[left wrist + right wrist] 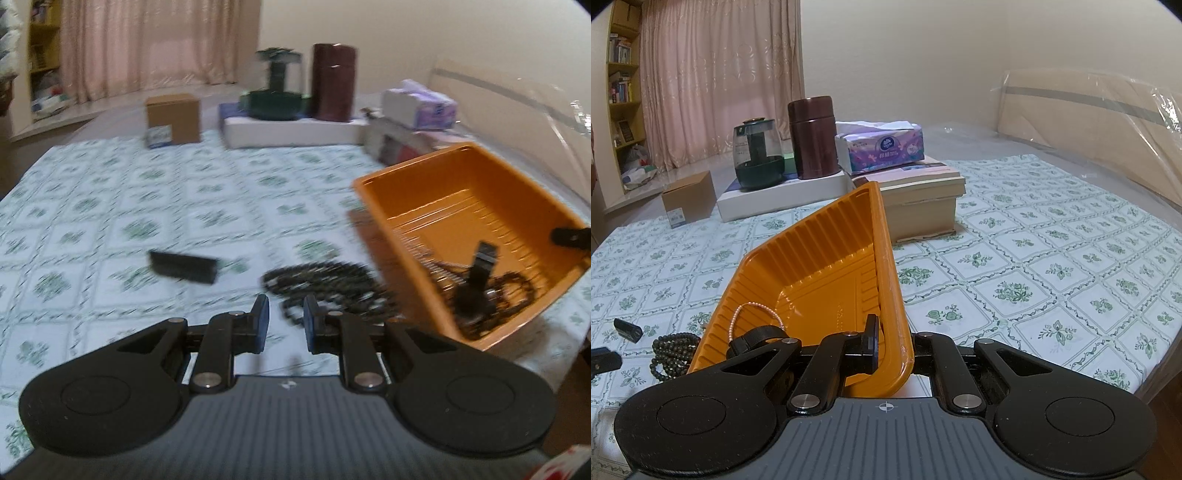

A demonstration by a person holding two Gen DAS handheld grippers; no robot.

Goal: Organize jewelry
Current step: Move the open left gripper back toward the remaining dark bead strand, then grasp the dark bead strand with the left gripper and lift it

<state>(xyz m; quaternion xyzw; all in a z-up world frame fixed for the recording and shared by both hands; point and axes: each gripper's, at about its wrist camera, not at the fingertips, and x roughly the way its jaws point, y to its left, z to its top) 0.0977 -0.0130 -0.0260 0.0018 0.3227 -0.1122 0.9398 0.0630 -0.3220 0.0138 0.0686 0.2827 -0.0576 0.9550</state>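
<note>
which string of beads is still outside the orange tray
The dark bead string, heaped on the tablecloth beside the orange tray. The thin pink bead strand already lies inside it.

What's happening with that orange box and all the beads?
Someone is tidying jewelry with two hand-held grippers. The right gripper is shut on the rim of the orange tray, holding it tipped up on the flowered tablecloth. A pink bead bracelet and other dark pieces already lie inside. The left gripper is empty, jaws a little apart, just short of the dark bead necklace heaped on the cloth beside the tray. A small black clip lies nearby.
</note>
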